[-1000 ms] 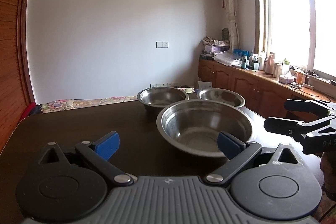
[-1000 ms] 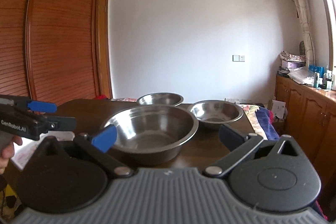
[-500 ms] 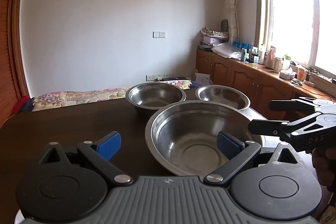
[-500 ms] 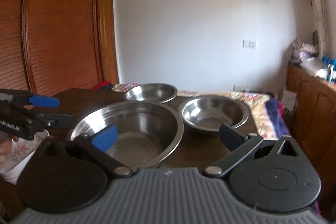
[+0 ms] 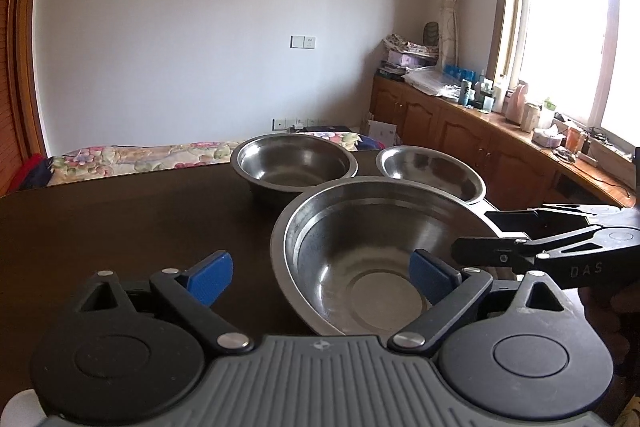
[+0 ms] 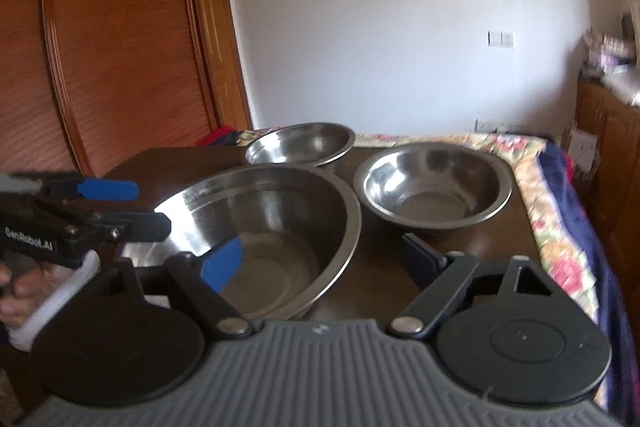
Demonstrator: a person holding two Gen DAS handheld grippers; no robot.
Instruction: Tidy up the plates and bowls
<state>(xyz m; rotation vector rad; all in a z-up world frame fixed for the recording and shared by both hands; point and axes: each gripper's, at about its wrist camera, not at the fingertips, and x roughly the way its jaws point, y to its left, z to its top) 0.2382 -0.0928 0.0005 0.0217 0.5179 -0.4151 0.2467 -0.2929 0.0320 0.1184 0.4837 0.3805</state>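
the left gripper stood wide, its jaws straddling the near left rim of the large steel bowl, one blue pad outside over the dark table and the other over the bowl's inside; whether a pad touched the rim could not be told. the right gripper had just been closing and was still fairly wide, straddling the bowl's near right rim with the left pad inside and the right pad outside, no firm pinch visible. the large bowl sat on the table nearest both grippers. just behind it stood a medium steel bowl and, beside that, a shallow steel bowl. beyond the table lay a floral bedspread, then a white wall.
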